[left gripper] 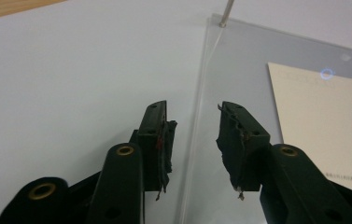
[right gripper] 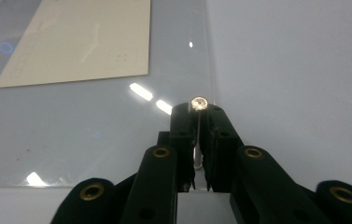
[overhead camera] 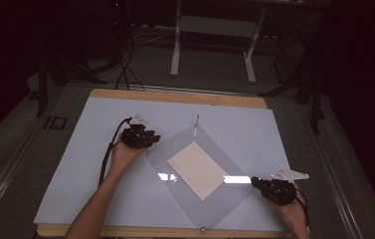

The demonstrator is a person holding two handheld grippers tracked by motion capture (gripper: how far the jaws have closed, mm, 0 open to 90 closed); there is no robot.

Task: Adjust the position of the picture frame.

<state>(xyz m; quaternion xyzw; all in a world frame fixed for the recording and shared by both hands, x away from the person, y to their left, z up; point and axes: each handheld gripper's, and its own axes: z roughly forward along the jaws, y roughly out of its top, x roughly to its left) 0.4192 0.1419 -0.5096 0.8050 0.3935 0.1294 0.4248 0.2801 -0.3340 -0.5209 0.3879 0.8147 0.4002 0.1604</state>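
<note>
While lying cornerwise on mat, clear sheet covers card. Right gripper clenched on corner post; left gripper released, straddling sheet's edge. Risks: uneven lift flexing sheet, card sliding out; post likely to slip from narrow tips.

From my high view I look forward and down on the whole table, far enough off to see floor and a desk frame beyond it. My left gripper view sits low and close, looking along its jaws across the edge of the clear sheet toward a corner screw. My right gripper view is equally near, facing another corner screw. All three views share the sheet and the cream card under it.
</note>
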